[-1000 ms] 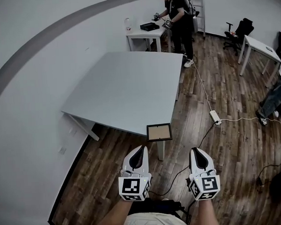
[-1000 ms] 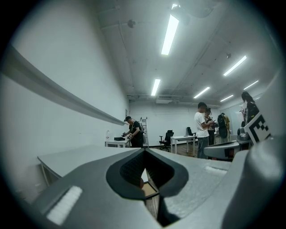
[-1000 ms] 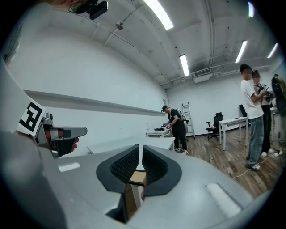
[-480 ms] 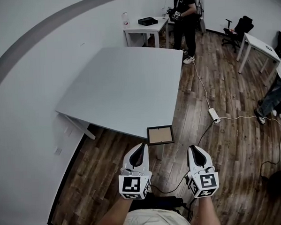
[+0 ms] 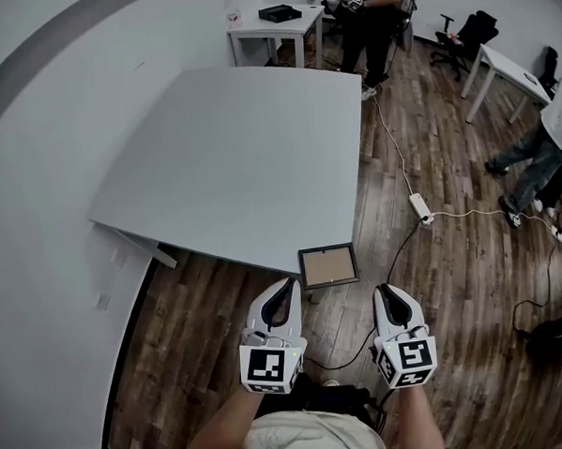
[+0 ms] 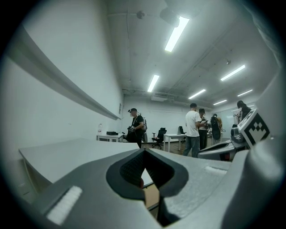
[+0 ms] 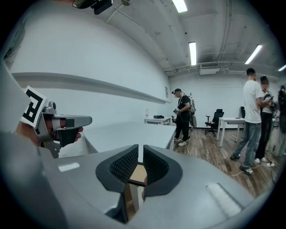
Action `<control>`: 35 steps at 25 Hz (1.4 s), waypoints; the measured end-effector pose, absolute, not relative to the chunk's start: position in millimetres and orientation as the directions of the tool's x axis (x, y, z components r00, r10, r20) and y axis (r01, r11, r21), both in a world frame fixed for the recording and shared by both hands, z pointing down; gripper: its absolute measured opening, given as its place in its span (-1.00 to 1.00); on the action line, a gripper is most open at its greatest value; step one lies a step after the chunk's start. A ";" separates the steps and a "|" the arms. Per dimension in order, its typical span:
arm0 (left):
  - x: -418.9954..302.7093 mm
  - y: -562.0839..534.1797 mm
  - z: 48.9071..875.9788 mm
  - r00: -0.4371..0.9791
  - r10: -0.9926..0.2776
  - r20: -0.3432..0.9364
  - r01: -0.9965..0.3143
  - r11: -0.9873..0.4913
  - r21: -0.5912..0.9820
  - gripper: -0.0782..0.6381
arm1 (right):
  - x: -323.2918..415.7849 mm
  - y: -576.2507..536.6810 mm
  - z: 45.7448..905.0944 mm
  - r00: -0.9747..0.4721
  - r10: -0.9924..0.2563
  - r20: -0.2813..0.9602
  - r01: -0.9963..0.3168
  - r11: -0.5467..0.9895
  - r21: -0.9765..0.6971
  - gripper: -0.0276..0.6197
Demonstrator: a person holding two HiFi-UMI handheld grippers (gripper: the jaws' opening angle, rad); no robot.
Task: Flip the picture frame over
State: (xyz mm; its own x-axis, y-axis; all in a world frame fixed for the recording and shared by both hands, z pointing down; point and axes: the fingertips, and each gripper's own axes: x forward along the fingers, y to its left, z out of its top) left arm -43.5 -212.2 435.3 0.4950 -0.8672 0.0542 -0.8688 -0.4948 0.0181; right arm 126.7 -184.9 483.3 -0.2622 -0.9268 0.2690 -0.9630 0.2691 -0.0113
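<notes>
Grey square table (image 5: pixel 240 155) on a dark wooden floor (image 5: pixel 453 285), seen from above. A small dark-edged picture frame (image 5: pixel 327 265) lies flat on the table's near corner, its brown board side facing up. Two white handheld grippers hover just short of it, touching nothing. The left gripper (image 5: pixel 286 286) is clenched, jaw tips together and empty. The right gripper (image 5: pixel 386 290) has just been easing open; its jaws stand a narrow slit apart with nothing between them
</notes>
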 end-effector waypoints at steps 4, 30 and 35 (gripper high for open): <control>-43.4 -217.8 455.7 0.513 -0.853 0.092 -0.856 -0.516 -0.012 -0.78 | 116.0 -192.3 505.2 -0.280 -0.902 0.330 -0.947 0.315 0.057 -0.72; -35.2 -221.7 483.9 0.482 -0.861 0.164 -0.872 -0.490 -0.011 -0.78 | 107.0 -235.8 663.7 -0.103 -0.780 0.618 -0.067 0.625 0.778 -0.28; -32.2 -220.9 486.9 0.487 -0.853 0.187 -0.869 -0.496 0.000 -0.78 | 105.0 -244.5 673.4 -0.052 -0.813 0.581 0.003 0.581 0.814 -0.24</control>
